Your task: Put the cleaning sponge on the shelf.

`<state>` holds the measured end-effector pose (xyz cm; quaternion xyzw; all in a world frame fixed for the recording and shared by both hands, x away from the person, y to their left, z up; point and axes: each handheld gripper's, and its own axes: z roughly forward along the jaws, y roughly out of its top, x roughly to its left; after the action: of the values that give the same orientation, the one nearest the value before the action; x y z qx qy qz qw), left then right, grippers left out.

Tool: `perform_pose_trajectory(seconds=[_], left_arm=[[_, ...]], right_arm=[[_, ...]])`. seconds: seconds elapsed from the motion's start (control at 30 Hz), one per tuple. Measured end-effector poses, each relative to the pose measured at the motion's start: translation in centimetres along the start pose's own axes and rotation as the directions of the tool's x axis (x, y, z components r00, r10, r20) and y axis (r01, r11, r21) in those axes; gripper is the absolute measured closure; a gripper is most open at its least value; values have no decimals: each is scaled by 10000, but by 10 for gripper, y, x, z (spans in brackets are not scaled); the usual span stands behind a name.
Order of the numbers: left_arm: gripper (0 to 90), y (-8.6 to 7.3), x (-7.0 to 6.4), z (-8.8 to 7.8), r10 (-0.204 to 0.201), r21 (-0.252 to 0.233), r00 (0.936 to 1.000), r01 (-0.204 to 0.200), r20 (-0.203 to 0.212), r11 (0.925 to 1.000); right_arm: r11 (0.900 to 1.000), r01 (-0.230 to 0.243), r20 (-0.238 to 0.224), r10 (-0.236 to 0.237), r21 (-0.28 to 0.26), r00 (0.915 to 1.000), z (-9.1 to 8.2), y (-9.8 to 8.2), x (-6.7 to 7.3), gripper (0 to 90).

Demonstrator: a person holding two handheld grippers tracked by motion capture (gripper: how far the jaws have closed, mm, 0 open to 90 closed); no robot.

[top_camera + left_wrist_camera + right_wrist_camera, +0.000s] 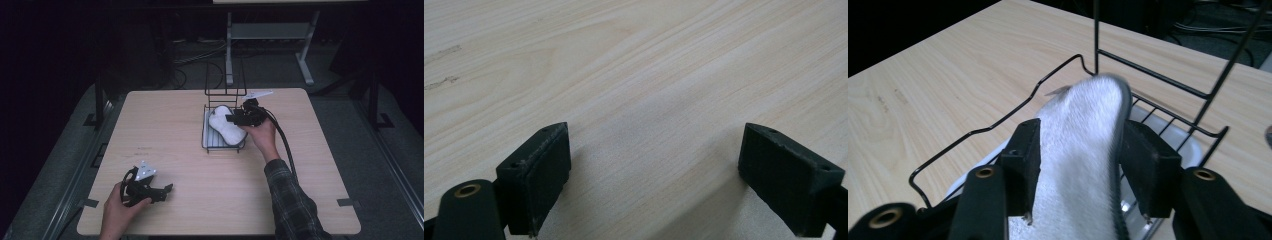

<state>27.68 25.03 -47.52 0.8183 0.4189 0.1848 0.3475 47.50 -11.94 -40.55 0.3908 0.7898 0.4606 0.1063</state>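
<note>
Right gripper (1078, 165): jaws flank white cloth (1083, 150) in wire rack (998, 120); grip unclear. Left gripper (654, 180): jaws wide apart, nothing between, low over table (624, 75).

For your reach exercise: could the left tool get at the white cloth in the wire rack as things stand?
Probably yes. The left tool rests open on bare table, with nothing between it and the rack; but the right tool already straddles the cloth.
</note>
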Motion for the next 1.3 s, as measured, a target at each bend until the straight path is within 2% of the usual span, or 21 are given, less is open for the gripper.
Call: perform_pose_trajectory(seconds=[0.23, 0.33, 0.37, 0.43, 0.6, 0.77, 0.93, 1.17, 1.3], left_arm=[[128, 0, 0, 0, -3, 0, 10000, 3, 1, 10000], [128, 0, 0, 0, 2, 3, 10000, -2, 3, 10000], [128, 0, 0, 0, -7, -1, 10000, 7, 1, 10000], [128, 0, 0, 0, 7, 4, 10000, -7, 2, 10000], [128, 0, 0, 0, -15, -8, 10000, 15, 10, 10000], [128, 0, 0, 0, -17, -8, 10000, 17, 11, 10000], [128, 0, 0, 0, -15, -9, 10000, 15, 11, 10000], [127, 0, 0, 0, -20, -11, 10000, 20, 11, 10000], [128, 0, 0, 0, -17, -7, 10000, 17, 12, 10000]], right_arm=[[9999, 130, 172, -130, -3, 9998, -8, 0, -4, 486], [9999, 107, 209, -105, -93, 9997, -14, -4, -7, 555], [10000, 85, 84, -85, -3, 9999, -17, -8, -10, 625], [10000, 80, 124, -80, 31, 9999, -18, -9, -11, 650], [9993, 152, -10, -152, 338, 9999, -26, -21, -16, 829], [9981, 224, -60, -221, 580, 9997, -26, -25, -16, 877], [9966, 344, -126, -336, 747, 9994, -24, -30, -11, 887], [9961, 484, -157, -474, 736, 9988, -36, -47, -6, 886], [9962, 402, -138, -392, 768, 9991, -48, -54, -5, 811]])
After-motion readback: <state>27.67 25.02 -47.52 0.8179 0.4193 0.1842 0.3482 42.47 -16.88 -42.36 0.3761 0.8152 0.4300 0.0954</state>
